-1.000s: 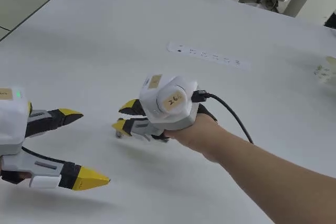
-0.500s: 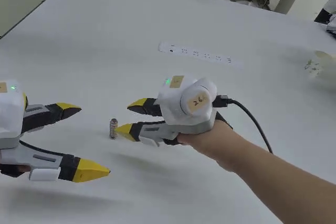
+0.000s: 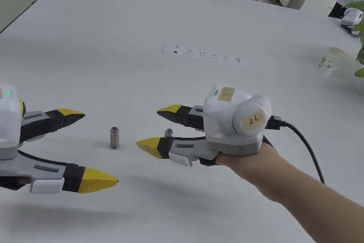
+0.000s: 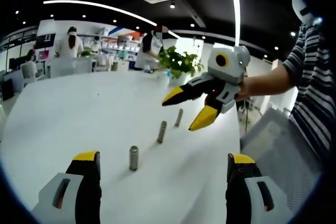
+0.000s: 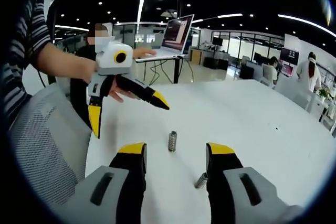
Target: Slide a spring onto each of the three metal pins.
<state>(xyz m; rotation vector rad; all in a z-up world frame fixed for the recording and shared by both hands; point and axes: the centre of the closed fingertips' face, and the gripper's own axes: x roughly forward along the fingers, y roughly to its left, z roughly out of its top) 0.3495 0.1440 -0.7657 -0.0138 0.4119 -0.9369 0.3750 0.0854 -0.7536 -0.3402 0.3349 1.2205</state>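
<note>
On the white table [image 3: 114, 38] a short pin wrapped in a spring [image 3: 115, 137] stands upright between my two grippers. A second small upright pin [image 3: 168, 133] stands between the jaws of my right gripper [image 3: 156, 127], which is open and holds nothing. My left gripper [image 3: 86, 148] is open and empty at the left, its tips pointing toward the sprung pin. The left gripper view shows three upright pieces in a row: a near sprung pin [image 4: 134, 158], a middle one [image 4: 162, 131] and a far thin one [image 4: 179, 117] under the right gripper [image 4: 185, 111]. In the right gripper view one sprung pin [image 5: 172, 141] stands ahead and another [image 5: 201, 180] is by the right jaw.
A white power strip [image 3: 205, 55] lies further back on the table. The right gripper's black cable [image 3: 301, 140] trails to the right. Plant leaves [image 3: 358, 27] sit at the far right edge. A mesh chair [image 5: 42, 145] and a laptop [image 5: 176, 35] stand behind the person.
My right gripper has drawn back to the right, off the sprung pin, which now stands alone on the table. A second pin now shows between its jaws. The left gripper has barely moved.
</note>
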